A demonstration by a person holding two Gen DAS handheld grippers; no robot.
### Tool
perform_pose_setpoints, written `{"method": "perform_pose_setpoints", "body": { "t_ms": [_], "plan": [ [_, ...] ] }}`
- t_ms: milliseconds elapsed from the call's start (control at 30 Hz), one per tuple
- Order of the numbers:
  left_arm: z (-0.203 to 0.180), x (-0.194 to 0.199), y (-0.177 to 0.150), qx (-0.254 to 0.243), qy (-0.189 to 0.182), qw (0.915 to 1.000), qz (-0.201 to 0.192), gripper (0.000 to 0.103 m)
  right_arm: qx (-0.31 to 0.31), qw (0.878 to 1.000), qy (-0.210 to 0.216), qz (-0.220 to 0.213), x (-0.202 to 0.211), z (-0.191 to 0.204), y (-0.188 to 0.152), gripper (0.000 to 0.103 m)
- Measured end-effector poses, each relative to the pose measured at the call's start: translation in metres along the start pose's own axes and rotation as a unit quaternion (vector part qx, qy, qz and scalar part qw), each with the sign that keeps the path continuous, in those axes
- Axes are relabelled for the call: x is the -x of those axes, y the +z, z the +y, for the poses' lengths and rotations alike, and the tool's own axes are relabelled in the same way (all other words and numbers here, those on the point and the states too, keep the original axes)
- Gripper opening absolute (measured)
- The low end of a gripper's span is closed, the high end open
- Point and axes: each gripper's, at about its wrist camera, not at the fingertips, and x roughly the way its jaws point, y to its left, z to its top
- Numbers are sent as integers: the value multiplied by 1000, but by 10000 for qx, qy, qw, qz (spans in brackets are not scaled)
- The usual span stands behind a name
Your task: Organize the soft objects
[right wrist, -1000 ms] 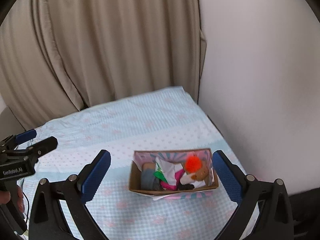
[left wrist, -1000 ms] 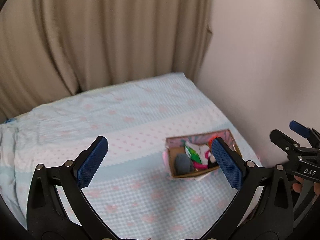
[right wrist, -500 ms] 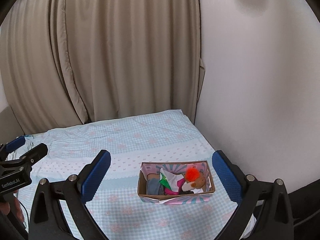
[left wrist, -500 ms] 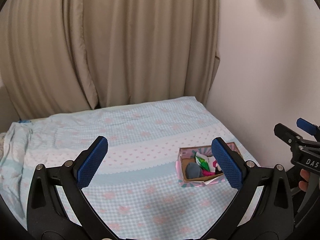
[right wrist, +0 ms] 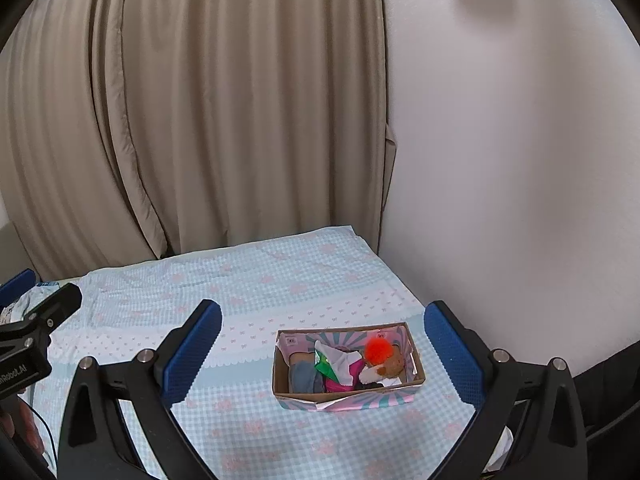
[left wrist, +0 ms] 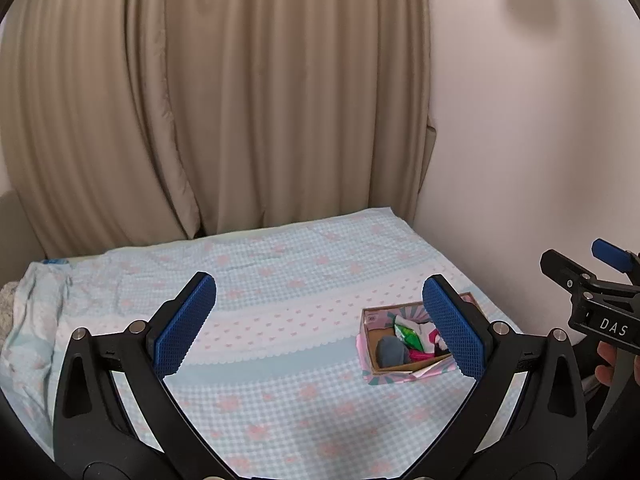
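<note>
Cardboard box [right wrist: 347, 380] on the bed [right wrist: 248, 280], near the wall-side edge, holding the soft things: a grey bundle [right wrist: 305, 376], green and white fabric [right wrist: 334, 364], and a small plush bear [right wrist: 390, 366] with an orange tuft. Left tool [left wrist: 320, 322] and right tool [right wrist: 323, 346] both hover above the bed, fingers wide apart, gripping nothing. The contents look light, limp and compressible; each is probably best pinched at its bulkiest fold, the bear around its body. The box may slide if tugged.
</note>
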Motion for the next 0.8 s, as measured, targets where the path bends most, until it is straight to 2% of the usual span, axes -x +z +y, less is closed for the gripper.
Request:
{"method": "perform_pose_setpoints", "body": {
  "t_ms": [800],
  "plan": [
    [-3,-1,10,-58,79,9999,-129,103,-63,9998,-114,-163,-8,-4,5,101]
  ]
}}
